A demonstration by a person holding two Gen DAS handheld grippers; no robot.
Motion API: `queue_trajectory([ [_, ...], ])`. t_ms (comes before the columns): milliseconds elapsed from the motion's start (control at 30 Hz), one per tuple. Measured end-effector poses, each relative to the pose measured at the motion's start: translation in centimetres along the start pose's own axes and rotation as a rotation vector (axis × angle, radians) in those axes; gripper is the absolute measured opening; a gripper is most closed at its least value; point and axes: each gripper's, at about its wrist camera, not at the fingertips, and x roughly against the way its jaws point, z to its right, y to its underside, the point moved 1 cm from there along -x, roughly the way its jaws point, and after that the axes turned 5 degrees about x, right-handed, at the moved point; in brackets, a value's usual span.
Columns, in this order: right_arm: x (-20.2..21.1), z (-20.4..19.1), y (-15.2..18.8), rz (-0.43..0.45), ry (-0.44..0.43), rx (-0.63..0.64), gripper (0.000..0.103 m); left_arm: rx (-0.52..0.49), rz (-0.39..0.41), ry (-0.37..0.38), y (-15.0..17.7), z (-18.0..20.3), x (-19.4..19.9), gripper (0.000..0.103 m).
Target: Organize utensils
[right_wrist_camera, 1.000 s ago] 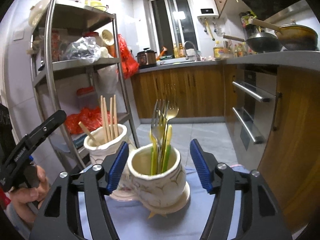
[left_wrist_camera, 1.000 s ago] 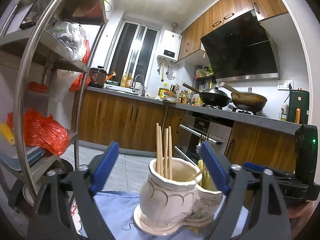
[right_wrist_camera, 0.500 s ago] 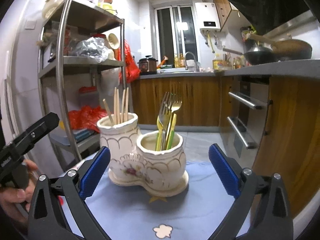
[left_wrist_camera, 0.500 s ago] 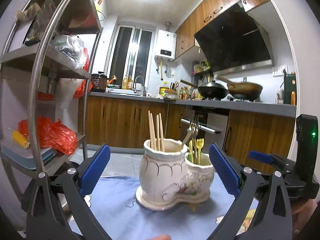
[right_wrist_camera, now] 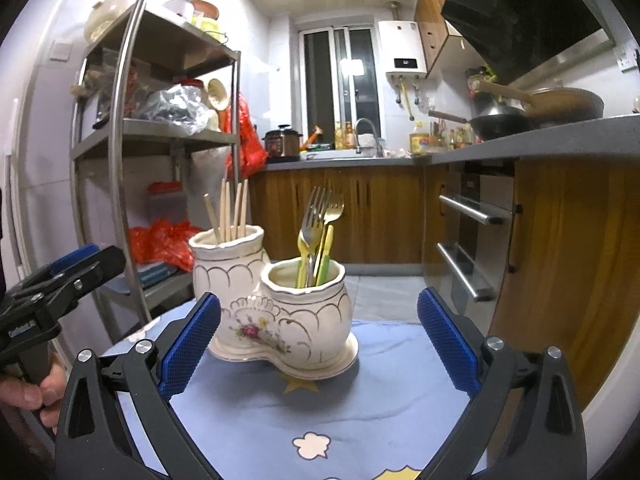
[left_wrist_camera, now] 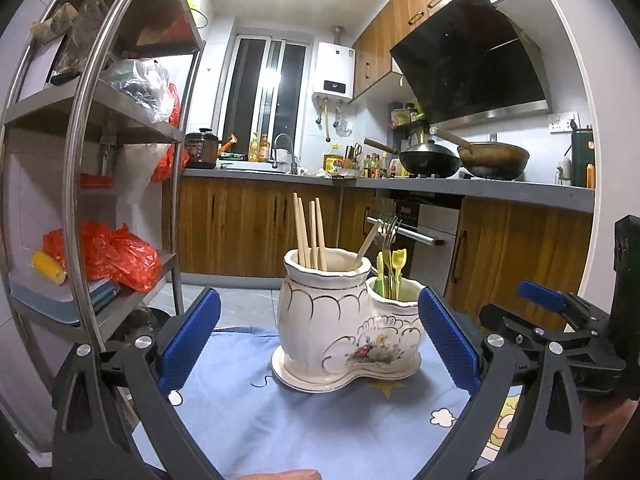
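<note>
Chopsticks (left_wrist_camera: pixel 310 232) of pale wood stand in the taller cup of a white ceramic two-cup utensil holder (left_wrist_camera: pixel 348 324) with gilt scallops and a painted flower, while steel forks (right_wrist_camera: pixel 320 216) with yellow and green handles fill its lower cup. The holder rests on a blue cartoon-print cloth (right_wrist_camera: pixel 360 408) just ahead of both tongs. The left gripper (left_wrist_camera: pixel 320 340) is released, jaws wide, grasping nothing; the right gripper (right_wrist_camera: pixel 320 340) likewise.
</note>
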Motion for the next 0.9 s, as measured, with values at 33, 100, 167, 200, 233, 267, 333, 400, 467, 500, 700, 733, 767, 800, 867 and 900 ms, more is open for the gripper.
queue_trajectory([
  [33, 0.03, -0.09, 0.05, -0.002, -0.001, 0.003, 0.098, 0.000, 0.000, 0.002, -0.01, 0.07, -0.02, 0.097],
  [100, 0.12, -0.21, 0.11, -0.004, -0.007, 0.008, 0.098, 0.000, 0.001, 0.004, -0.07, 0.15, -0.02, 0.097],
  [167, 0.15, -0.35, 0.03, -0.005, -0.013, 0.012, 0.098, -0.006, 0.000, 0.010, -0.09, 0.32, 0.00, 0.097],
  [200, 0.18, -0.36, 0.02, -0.005, -0.018, 0.010, 0.098, -0.010, 0.000, 0.010, -0.11, 0.38, -0.01, 0.097],
  [233, 0.19, -0.36, -0.02, -0.004, -0.021, 0.008, 0.098, -0.013, 0.000, 0.010, -0.06, 0.36, 0.04, 0.097],
  [267, 0.19, -0.40, -0.06, -0.004, -0.022, 0.010, 0.098, -0.016, 0.000, 0.011, -0.05, 0.40, 0.05, 0.097],
  [333, 0.17, -0.46, -0.05, -0.004, -0.023, 0.012, 0.098, -0.017, 0.001, 0.011, -0.09, 0.37, 0.10, 0.097],
  [400, 0.16, -0.52, -0.07, -0.005, -0.024, 0.013, 0.098, -0.015, 0.002, 0.010, -0.08, 0.40, 0.08, 0.097],
  [467, 0.17, -0.56, -0.05, -0.005, -0.025, 0.015, 0.098, -0.013, 0.003, 0.010, -0.12, 0.41, 0.09, 0.097],
  [500, 0.18, -0.57, 0.00, -0.004, -0.025, 0.016, 0.098, -0.013, 0.002, 0.010, -0.13, 0.44, 0.08, 0.097],
  [700, 0.18, -0.59, 0.03, -0.005, -0.027, 0.018, 0.098, -0.021, 0.006, 0.013, -0.14, 0.53, 0.16, 0.097],
  [733, 0.18, -0.59, 0.03, -0.005, -0.027, 0.018, 0.098, -0.023, 0.008, 0.013, -0.15, 0.54, 0.18, 0.097],
  [767, 0.19, -0.61, 0.02, -0.005, -0.028, 0.018, 0.098, -0.025, 0.008, 0.014, -0.14, 0.52, 0.23, 0.097],
  [800, 0.19, -0.60, 0.02, -0.005, -0.027, 0.018, 0.098, -0.026, 0.009, 0.014, -0.14, 0.51, 0.27, 0.098],
  [867, 0.18, -0.61, 0.02, -0.005, -0.027, 0.018, 0.098, -0.025, 0.009, 0.015, -0.15, 0.42, 0.27, 0.098],
  [900, 0.17, -0.61, 0.01, -0.005, -0.028, 0.017, 0.098, -0.026, 0.008, 0.015, -0.14, 0.47, 0.26, 0.098],
])
